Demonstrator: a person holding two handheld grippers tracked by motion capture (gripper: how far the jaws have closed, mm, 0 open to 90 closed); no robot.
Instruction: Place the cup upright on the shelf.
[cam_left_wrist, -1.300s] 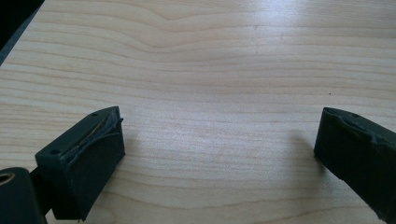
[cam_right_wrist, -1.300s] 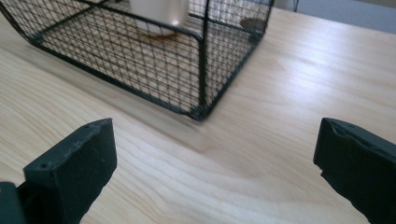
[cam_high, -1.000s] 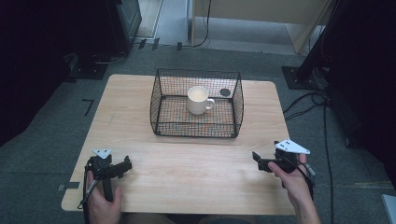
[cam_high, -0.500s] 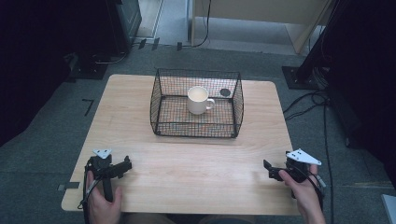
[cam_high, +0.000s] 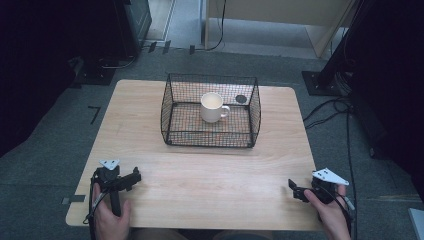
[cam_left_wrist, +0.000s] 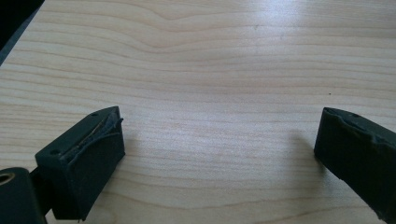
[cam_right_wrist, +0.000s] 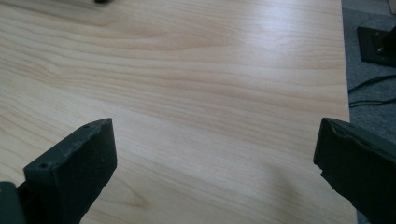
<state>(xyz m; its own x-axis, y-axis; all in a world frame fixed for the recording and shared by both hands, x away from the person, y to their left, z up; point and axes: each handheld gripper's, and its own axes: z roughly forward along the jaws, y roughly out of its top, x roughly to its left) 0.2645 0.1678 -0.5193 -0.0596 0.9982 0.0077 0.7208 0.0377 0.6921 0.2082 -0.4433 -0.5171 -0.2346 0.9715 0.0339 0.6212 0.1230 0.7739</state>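
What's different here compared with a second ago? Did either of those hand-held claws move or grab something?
The right gripper drew back toward the person and out toward the table's right near corner, jaws open and empty. Nothing was grabbed or let go. The left gripper, the wire basket and the white mug inside it stayed put.

Lighting's pretty even from overhead, room edges go almost black in the high view. The table (cam_high: 150, 125) stays bright, slightly soft overall. In the left gripper view there's a pale glare patch ahead of the left gripper (cam_left_wrist: 219, 135), plus soft shadows beside each jaw. Same sheen ahead of the right gripper (cam_right_wrist: 215, 144) in its view; the jaws look blurry up close.
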